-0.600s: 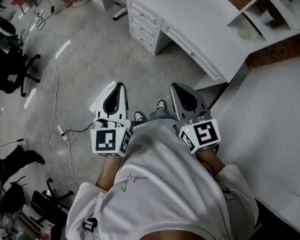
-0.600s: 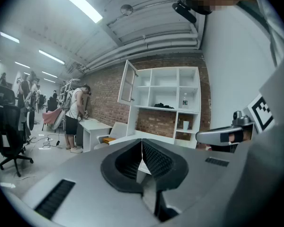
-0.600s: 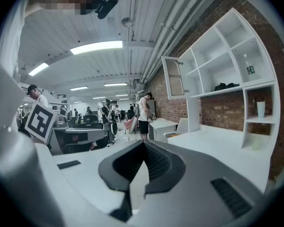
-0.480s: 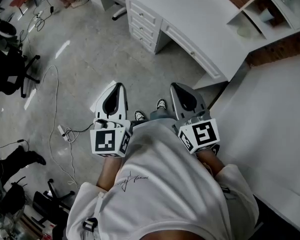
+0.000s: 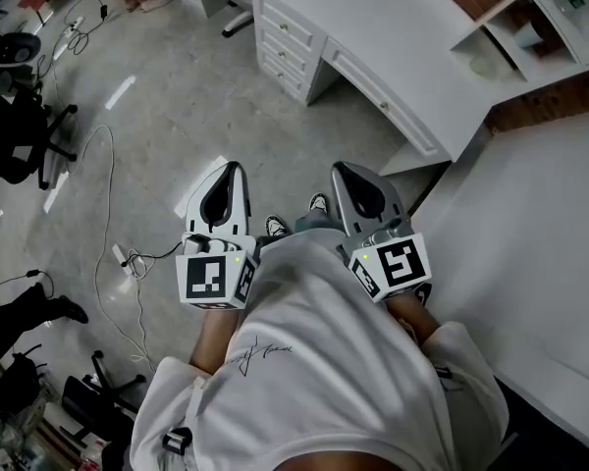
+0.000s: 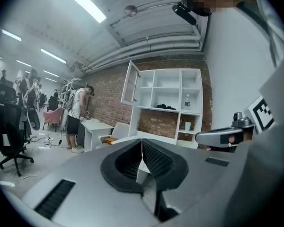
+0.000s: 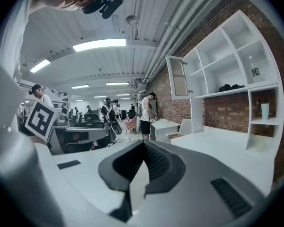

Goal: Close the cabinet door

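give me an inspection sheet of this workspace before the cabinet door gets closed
surface: white desk, top bare where it shows
job's things: cabinet door swung open at the top left of the shelf unit, out of reach of both grippers
clutter: bottle, cup and a dark item in open shelf compartments
grippers: left gripper jaws together, nothing held; right gripper the same
cables: white cable looping over the floor to a power strip, left of the person's feet
surroundings: black office chair, a person at a far desk, brick wall behind the shelves
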`<act>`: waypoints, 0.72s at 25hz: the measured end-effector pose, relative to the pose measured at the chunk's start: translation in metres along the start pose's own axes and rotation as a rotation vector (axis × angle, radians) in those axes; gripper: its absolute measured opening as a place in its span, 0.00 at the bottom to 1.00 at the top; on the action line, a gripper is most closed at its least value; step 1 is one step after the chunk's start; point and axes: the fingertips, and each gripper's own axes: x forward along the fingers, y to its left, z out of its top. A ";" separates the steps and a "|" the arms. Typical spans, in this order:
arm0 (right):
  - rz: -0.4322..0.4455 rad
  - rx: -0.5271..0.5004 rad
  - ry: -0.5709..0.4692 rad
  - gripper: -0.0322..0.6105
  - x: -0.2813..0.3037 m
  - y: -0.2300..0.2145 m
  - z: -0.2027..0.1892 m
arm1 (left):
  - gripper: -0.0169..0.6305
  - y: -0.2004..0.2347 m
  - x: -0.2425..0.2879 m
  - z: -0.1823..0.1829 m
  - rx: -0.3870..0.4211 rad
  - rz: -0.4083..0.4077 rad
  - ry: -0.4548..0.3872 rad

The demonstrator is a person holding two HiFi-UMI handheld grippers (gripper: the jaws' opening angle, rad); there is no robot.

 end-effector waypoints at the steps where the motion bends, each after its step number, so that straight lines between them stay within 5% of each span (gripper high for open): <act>1: 0.008 0.012 -0.013 0.09 0.002 0.002 0.002 | 0.05 0.003 -0.001 0.000 -0.001 -0.001 -0.004; 11: 0.108 0.009 -0.006 0.09 0.029 0.021 0.008 | 0.05 0.021 0.002 0.001 -0.027 -0.003 -0.012; 18: 0.078 -0.080 0.038 0.09 0.072 0.018 0.006 | 0.05 0.042 0.019 0.004 -0.017 0.034 0.002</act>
